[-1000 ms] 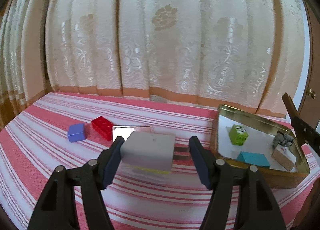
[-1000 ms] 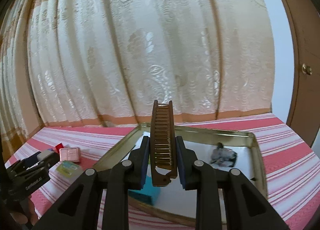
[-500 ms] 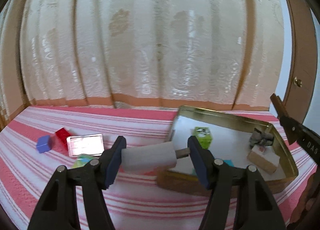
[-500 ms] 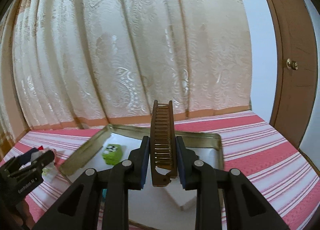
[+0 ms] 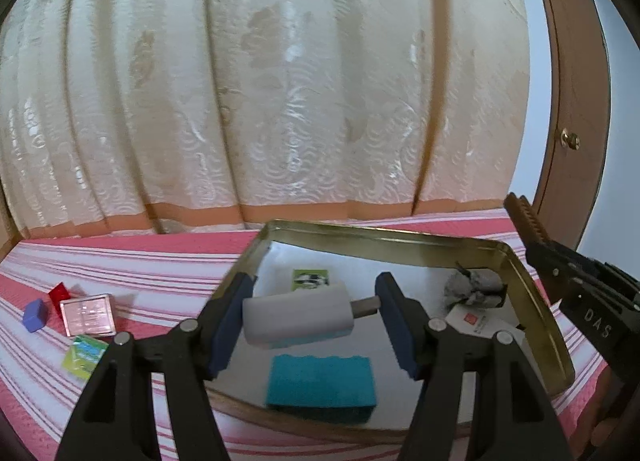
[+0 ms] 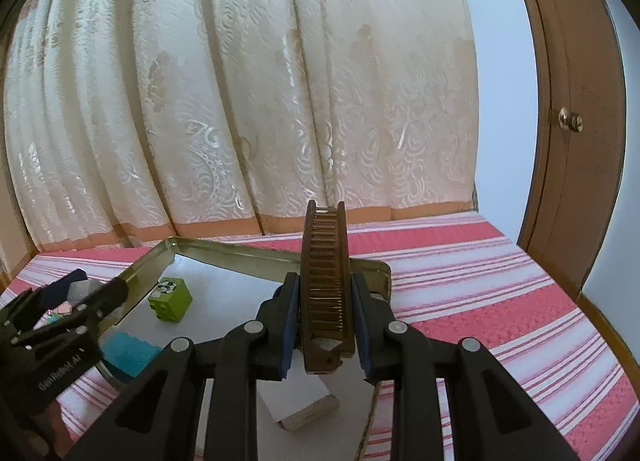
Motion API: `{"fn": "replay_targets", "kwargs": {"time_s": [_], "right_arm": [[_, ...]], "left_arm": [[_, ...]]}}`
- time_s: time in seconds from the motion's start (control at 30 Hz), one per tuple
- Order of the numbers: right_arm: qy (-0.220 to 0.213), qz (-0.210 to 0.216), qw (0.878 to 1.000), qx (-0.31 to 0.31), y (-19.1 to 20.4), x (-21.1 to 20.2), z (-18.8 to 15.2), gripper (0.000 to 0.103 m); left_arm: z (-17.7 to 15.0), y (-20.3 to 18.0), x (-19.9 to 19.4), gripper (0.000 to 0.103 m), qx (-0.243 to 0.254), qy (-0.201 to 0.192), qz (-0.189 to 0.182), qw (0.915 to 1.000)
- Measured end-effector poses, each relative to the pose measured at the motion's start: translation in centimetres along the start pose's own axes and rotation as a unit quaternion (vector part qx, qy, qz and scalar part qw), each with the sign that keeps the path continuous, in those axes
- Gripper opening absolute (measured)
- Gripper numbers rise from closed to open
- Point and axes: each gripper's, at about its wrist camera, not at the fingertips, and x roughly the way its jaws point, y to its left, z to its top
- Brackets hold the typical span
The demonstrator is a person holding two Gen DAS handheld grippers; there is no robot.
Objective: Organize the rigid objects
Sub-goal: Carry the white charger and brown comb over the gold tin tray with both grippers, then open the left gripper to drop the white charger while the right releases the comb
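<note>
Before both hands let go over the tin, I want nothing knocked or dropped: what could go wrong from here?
1. The left gripper holds the white charger by its end and metal prongs; that narrow hold could slip.
2. Dropped here, it may land on the teal sponge or green cube.
3. The right gripper with the brown comb is close beside it over the tin; they could collide.
</note>
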Motion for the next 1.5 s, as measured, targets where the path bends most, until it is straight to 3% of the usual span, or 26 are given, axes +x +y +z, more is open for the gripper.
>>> {"fn": "replay_targets", "kwargs": {"time_s": [0.5,0.73,0.8,0.83,0.93,1.0,1.07,1.1,1.23,1.5], "right_arm": [[0.06,0.028,0.998,-0.014,1.9,2.2,-1.2,0.028],[0.063,0.031,0.997,-0.038,3.5,2.4,-1.7,0.028],[0.063,0.034,0.996,-0.043,3.8,2.5,-1.8,0.028],[0.064,0.042,0.996,-0.042,3.9,2.5,-1.9,0.028],[0.063,0.054,0.996,-0.039,4.1,2.4,-1.9,0.037],[0.05,0.04,0.997,-0.035,3.8,2.0,-1.9,0.052],[0.03,0.026,0.999,-0.02,3.1,1.5,-1.6,0.085],[0.02,0.026,0.999,-0.01,2.8,1.3,-1.5,0.089],[-0.013,0.031,0.999,0.023,1.6,0.3,-1.2,0.09],[-0.011,-0.002,1.0,0.016,1.6,0.8,-1.4,0.09]], "left_arm": [[-0.8,-1.1,2.7,0.064,0.016,0.054,0.023,0.9981],[-0.9,-0.9,3.5,0.064,0.015,0.072,0.029,0.9969],[-0.9,-0.7,3.6,0.066,0.013,0.078,0.034,0.9963],[-0.9,-0.7,3.6,0.072,0.012,0.077,0.036,0.9963],[-1.0,-0.5,3.0,0.094,0.009,0.064,0.056,0.9964],[-0.8,0.0,2.5,0.102,0.004,0.05,0.076,0.9958],[-0.7,0.8,2.2,0.103,-0.012,0.047,0.073,0.9962],[-0.6,1.1,2.1,0.103,-0.02,0.047,0.065,0.9966],[-0.6,1.3,1.6,0.103,-0.021,0.04,0.063,0.997],[-1.0,1.6,0.8,0.103,0.004,0.023,0.095,0.9952]]}}
